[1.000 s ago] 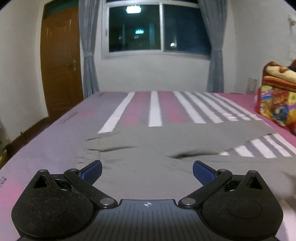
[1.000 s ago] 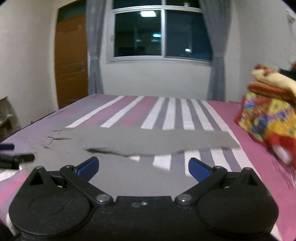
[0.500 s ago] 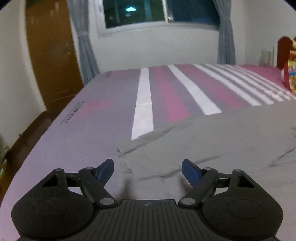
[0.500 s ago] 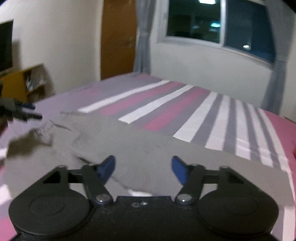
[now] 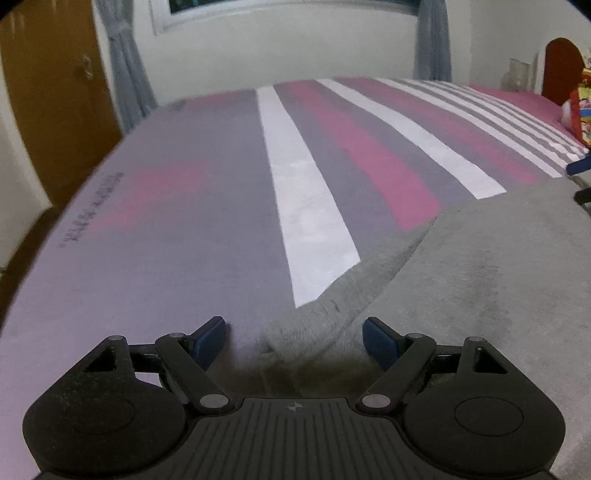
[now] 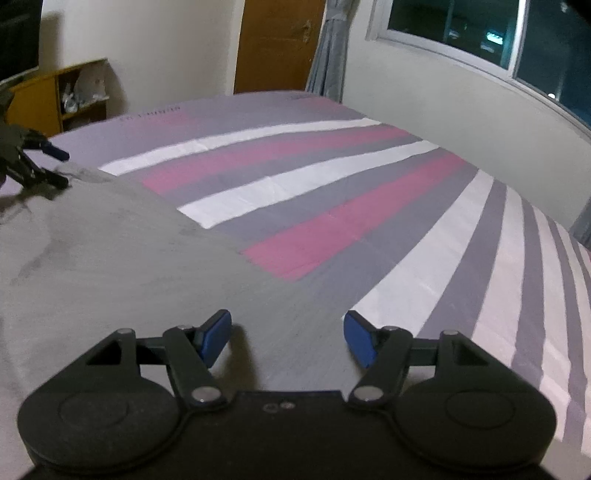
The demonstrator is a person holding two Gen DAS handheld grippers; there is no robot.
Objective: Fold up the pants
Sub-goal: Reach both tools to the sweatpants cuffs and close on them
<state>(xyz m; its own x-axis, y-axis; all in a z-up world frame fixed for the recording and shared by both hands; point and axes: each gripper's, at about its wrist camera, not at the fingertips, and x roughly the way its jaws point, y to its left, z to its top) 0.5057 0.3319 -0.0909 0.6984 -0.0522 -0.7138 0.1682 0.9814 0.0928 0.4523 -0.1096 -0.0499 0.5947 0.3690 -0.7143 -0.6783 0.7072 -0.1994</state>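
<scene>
Grey pants (image 5: 480, 280) lie flat on the striped bed sheet (image 5: 314, 206). In the left wrist view my left gripper (image 5: 293, 339) hangs low over a left corner of the pants. It is open, with the cloth's edge between its blue pads (image 5: 210, 338), which do not press on it. In the right wrist view the pants (image 6: 110, 258) fill the left. My right gripper (image 6: 288, 336) is low over their far edge, jaws opening, cloth lying under the gap, pads not gripping it. The left gripper (image 6: 37, 162) shows at the far left.
The bed sheet (image 6: 332, 221) stretches to a white wall with a window (image 6: 480, 33) and grey curtain (image 6: 328, 48). A wooden door (image 6: 273, 44) and a yellow shelf (image 6: 55, 99) stand beyond the bed's left side. A colourful blanket (image 5: 581, 107) lies at the right.
Both grippers have dropped lower and moved forward over the pants to their far edge, and both views swung left. The jaws of each stand narrower than a second ago.
</scene>
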